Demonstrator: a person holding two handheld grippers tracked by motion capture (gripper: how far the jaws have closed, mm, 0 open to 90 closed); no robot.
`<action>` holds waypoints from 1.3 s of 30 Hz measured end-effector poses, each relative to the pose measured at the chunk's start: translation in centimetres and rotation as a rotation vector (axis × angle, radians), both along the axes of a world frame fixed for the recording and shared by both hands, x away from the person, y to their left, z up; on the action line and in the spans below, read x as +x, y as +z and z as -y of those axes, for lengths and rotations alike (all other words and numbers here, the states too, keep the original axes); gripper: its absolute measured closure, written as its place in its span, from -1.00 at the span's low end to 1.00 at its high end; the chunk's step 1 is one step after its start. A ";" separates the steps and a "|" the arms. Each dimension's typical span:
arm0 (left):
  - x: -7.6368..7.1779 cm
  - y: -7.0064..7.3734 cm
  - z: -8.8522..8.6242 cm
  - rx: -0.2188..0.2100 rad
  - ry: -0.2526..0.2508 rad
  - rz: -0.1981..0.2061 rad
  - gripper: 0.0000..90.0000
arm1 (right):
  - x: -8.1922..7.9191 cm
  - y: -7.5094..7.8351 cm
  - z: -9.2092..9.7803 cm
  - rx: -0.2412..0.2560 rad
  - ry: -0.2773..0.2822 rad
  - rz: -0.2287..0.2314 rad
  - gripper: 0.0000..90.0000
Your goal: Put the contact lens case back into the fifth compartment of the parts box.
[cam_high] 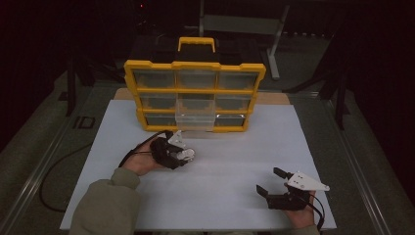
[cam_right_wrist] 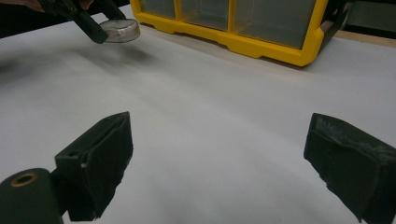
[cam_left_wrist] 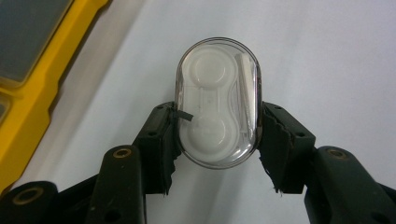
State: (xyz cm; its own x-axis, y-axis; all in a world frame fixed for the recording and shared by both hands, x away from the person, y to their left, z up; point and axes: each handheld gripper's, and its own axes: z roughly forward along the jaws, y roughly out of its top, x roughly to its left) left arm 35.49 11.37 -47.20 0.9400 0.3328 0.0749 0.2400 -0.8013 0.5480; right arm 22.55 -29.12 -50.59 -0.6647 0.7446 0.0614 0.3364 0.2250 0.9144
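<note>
A small clear oval case [cam_left_wrist: 217, 101] with a white two-well insert sits between the jaws of my left gripper [cam_left_wrist: 217, 140], which is shut on its sides. In the high view that gripper [cam_high: 188, 155] holds the case [cam_high: 187, 154] just above the white sheet, in front of the yellow organizer [cam_high: 195, 93]. The organizer's lower middle clear drawer [cam_high: 195, 119] is pulled out toward me. My right gripper [cam_high: 270, 181] rests near the sheet's front right, jaws wide apart and empty. From the right gripper view the case [cam_right_wrist: 120, 29] hangs at the far left, held by black jaws.
The white sheet [cam_high: 220, 171] covers the table [cam_high: 29, 161] from the organizer to the front edge. A black cable [cam_high: 54, 181] loops off the sheet's left side. A metal stand [cam_high: 276, 39] rises behind the organizer. The surroundings are dark.
</note>
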 end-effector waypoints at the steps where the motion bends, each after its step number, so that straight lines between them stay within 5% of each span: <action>1: 0.0 0.1 0.0 -0.002 0.002 0.004 0.10 | 0.0 0.0 0.0 0.000 0.000 0.000 -0.82; 39: -1.1 4.6 -1.5 0.009 -0.002 0.065 0.10 | 0.1 0.0 0.1 0.015 -0.001 -0.003 -0.82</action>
